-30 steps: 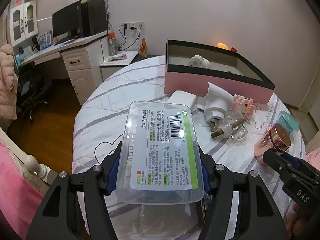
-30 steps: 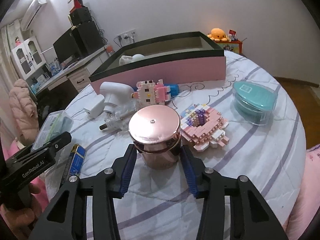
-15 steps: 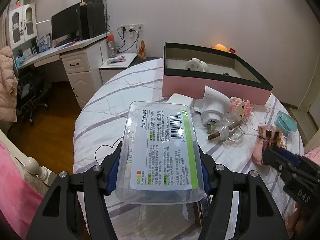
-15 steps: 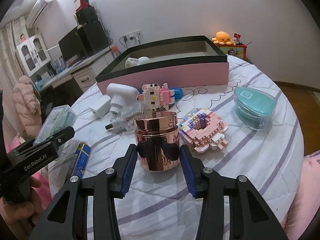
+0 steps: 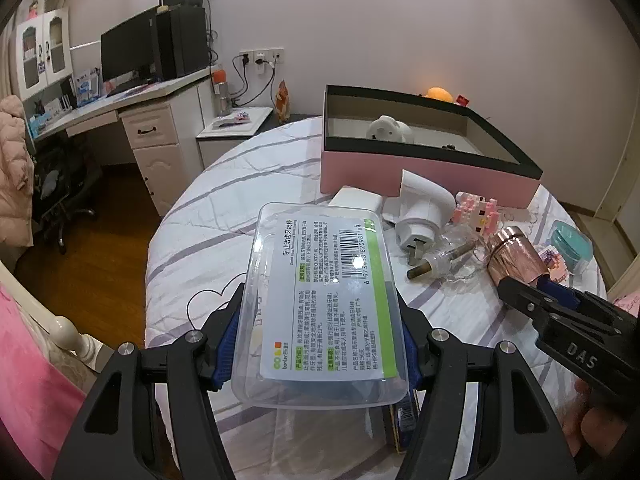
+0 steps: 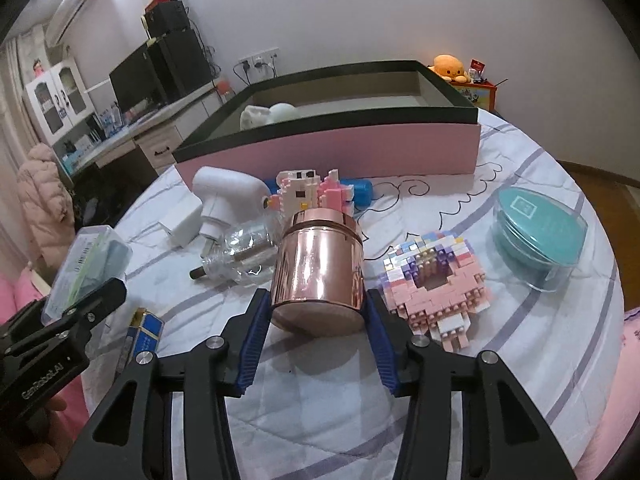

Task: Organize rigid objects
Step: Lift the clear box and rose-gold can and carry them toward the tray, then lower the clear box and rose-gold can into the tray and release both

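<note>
My left gripper (image 5: 318,344) is shut on a clear plastic floss-pick box (image 5: 324,300) with a green-edged label, held above the table. It also shows in the right wrist view (image 6: 86,262). My right gripper (image 6: 318,320) is shut on a rose-gold metal canister (image 6: 318,270), lifted and tilted off the table; the canister shows in the left wrist view (image 5: 516,256) too. The pink storage box with a black rim (image 6: 332,148) stands open at the far side of the table (image 6: 520,360), with a white toy (image 6: 268,114) inside.
On the quilted round table lie a white plug adapter (image 6: 224,196), a clear bottle (image 6: 244,252), a pink-and-white brick figure (image 6: 312,192), a pastel brick model (image 6: 436,292), a teal case (image 6: 536,240) and a blue carton (image 6: 140,340). A desk (image 5: 132,112) stands at left.
My right gripper has lifted the rose-gold canister off the table and tilted it back. My left gripper has risen with the floss-pick box still held.
</note>
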The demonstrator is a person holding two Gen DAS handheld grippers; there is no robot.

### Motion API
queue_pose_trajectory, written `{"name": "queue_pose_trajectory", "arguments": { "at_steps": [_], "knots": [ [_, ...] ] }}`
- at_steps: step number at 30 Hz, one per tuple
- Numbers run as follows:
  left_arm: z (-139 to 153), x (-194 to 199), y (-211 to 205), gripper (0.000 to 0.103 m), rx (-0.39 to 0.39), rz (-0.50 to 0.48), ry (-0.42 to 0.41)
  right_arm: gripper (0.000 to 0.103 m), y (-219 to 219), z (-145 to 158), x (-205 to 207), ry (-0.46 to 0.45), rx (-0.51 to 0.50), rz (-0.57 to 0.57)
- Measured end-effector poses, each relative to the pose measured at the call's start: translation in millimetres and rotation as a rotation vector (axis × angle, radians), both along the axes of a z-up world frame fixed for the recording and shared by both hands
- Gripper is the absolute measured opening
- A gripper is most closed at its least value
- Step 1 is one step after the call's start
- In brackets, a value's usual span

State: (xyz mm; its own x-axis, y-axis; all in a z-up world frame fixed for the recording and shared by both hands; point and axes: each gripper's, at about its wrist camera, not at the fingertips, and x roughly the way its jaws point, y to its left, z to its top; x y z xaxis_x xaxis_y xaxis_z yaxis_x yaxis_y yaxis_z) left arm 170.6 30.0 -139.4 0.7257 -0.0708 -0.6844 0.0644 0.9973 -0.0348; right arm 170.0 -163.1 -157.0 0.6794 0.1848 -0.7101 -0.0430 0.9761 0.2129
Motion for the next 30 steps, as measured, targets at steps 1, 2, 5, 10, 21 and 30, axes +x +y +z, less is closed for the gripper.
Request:
{"name": "queue_pose_trajectory", "arguments": {
  "at_steps": [1, 2, 5, 10, 21, 30],
  "knots": [
    [1, 0, 0, 0.064, 0.0, 0.0, -0.003, 0.048, -1, 1, -2, -0.005, 0.006, 0.001],
    [2, -1, -1, 0.064, 0.001, -0.001, -0.005, 0.048, -1, 4, -5, -0.015, 0.008, 0.0],
    [6, -1, -2, 0.064, 0.003, -0.005, -0.013, 0.048, -4, 13, -14, -0.039, 0.017, 0.001],
    [13, 0, -5, 0.064, 0.003, -0.013, -0.028, 0.048, -8, 26, -18, -0.066, 0.018, 0.013],
    [46, 9, -14, 0.064, 0.002, -0.038, -0.093, 0.048, -14, 63, -19, -0.143, 0.025, 0.024],
    [97, 63, -36, 0.064, -0.015, -0.073, -0.164, 0.048, -23, 128, 28, -0.242, -0.031, 0.043]
  ]
}}
